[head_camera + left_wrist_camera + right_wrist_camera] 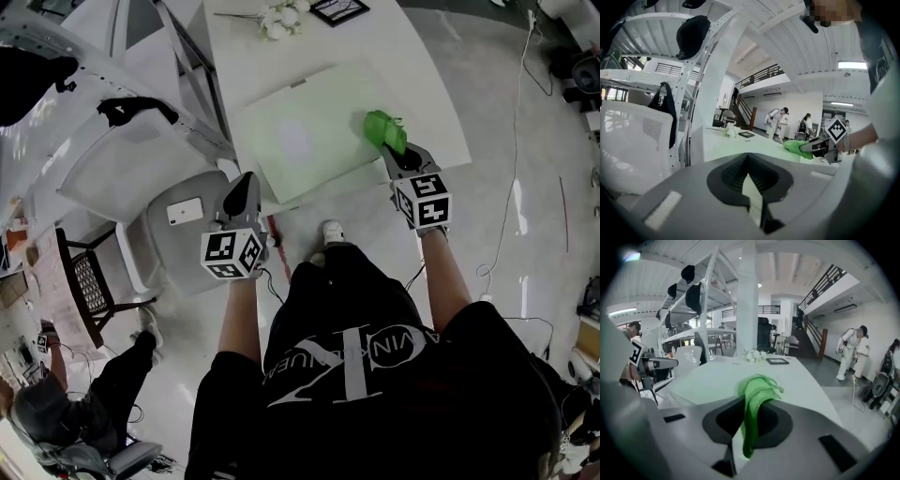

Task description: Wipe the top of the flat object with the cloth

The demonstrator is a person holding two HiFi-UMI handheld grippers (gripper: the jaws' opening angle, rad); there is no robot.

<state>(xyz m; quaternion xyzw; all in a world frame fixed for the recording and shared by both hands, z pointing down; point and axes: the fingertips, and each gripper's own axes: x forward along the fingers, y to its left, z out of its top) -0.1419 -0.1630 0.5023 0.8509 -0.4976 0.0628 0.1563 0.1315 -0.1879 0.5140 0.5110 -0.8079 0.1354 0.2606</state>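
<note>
A pale green flat board (300, 136) lies on the white table (422, 66). My right gripper (398, 155) is at the board's right front edge, shut on a bright green cloth (385, 129) that bunches just above the board. In the right gripper view the cloth (757, 399) hangs pinched between the jaws, with the board (708, 380) beyond it. My left gripper (242, 192) is off the table's front left corner, shut and holding nothing. In the left gripper view the jaws meet at a thin seam, and the cloth (794, 147) shows far to the right.
White flowers (281, 19) and a dark picture frame (339, 9) sit at the table's far end. A white chair (122, 159) and a grey seat with a phone (186, 211) on it stand left of the table. Cables (514, 141) trail on the floor to the right.
</note>
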